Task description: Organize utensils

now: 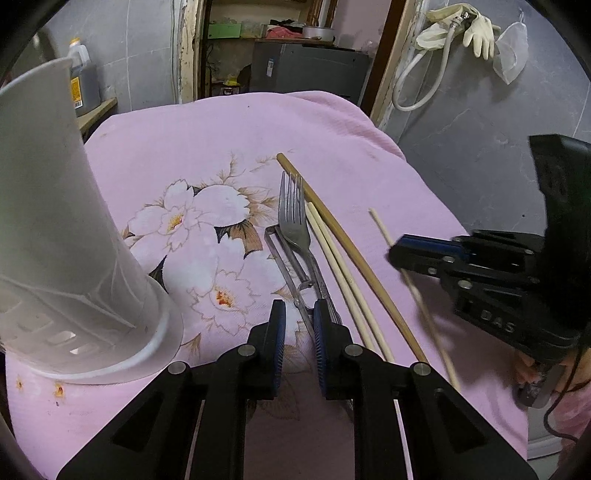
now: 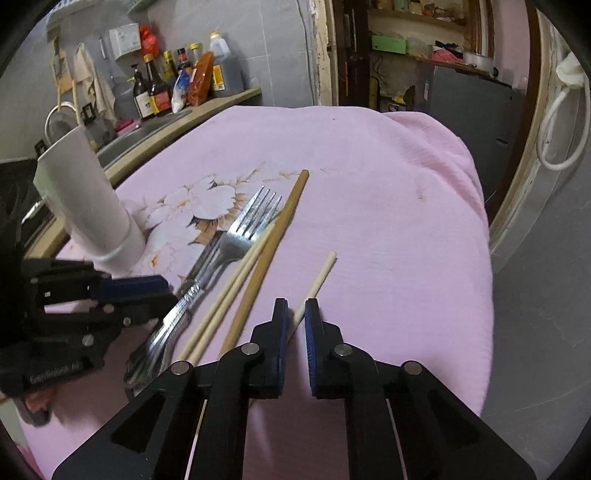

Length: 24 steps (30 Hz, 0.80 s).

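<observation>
On the pink floral cloth (image 1: pixel 332 133) lie a steel fork (image 1: pixel 295 225), metal tongs (image 1: pixel 288 266), two pale chopsticks (image 1: pixel 340 273), a brown chopstick (image 1: pixel 347 251) and a separate thin pale chopstick (image 1: pixel 424 310). A white utensil holder (image 1: pixel 62 236) stands at the left. My left gripper (image 1: pixel 299 314) is open, its jaws on either side of the tongs and fork handles. My right gripper (image 2: pixel 296 314) is open with its jaws around the lone pale chopstick (image 2: pixel 321 275). The fork (image 2: pixel 243 229) and brown chopstick (image 2: pixel 273 247) lie to its left, with the holder (image 2: pixel 88 206) beyond.
A counter with sauce bottles (image 2: pixel 166 88) and a sink runs along the left wall. A doorway with shelves (image 1: pixel 266 33) is behind the table. Rubber gloves and a hose (image 1: pixel 454 29) hang on the right wall. The cloth drops off at the right edge (image 2: pixel 476 229).
</observation>
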{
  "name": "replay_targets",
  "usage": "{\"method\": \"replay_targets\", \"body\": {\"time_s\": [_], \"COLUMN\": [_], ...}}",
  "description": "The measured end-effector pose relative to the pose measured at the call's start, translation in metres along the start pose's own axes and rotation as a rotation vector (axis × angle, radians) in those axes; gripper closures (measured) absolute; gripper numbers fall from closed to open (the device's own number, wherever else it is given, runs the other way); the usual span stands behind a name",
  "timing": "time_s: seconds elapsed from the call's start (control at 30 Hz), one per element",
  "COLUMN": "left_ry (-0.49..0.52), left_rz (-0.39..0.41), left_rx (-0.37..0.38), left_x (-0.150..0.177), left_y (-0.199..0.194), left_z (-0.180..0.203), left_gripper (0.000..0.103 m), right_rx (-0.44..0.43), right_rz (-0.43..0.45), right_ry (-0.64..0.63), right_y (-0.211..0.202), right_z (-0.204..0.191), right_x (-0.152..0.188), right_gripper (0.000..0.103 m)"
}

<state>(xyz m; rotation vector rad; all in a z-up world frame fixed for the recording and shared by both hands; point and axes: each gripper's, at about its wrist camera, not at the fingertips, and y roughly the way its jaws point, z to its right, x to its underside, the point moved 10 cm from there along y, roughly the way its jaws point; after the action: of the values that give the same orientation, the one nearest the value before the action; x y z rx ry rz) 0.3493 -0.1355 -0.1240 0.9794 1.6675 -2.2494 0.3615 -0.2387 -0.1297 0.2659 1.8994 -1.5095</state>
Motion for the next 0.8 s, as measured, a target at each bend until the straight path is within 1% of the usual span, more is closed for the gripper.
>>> {"method": "replay_targets", "body": {"time_s": [0.13,0.3,0.4,0.53,0.8], "left_ry": [-0.01,-0.029,-0.041,-0.029,-0.044], "left_rz": [-0.009,-0.035,-0.048,-0.033,-0.038], "left_rx": [0.005,0.022,0.054,0.027,0.015], "left_x": [-0.005,-0.007,-0.008,-0.008,0.004], "left_y": [0.005,0.008,0.008,0.007,-0.005], "left_z": [0.003,0.003,0.006,0.007,0.005], "left_gripper": [0.09,0.091,0.101,0.101,0.103], "right_rx": [-0.015,-0.008,-0.002,-0.002,-0.002], "right_rz": [0.001,0.002,0.005,0.014,0.018], "right_ry": [0.023,0.021,0.017,0.034,0.06], "right_y": [-0.005,-0.008,-0.013,-0.019,-0.028], "right_z": [0.003,0.0,0.001,0.002,0.006], "right_x": [0.003,0.004,0.007,0.01,0.019], "right_gripper": [0.096,0.096,0.096,0.097,0.097]}}
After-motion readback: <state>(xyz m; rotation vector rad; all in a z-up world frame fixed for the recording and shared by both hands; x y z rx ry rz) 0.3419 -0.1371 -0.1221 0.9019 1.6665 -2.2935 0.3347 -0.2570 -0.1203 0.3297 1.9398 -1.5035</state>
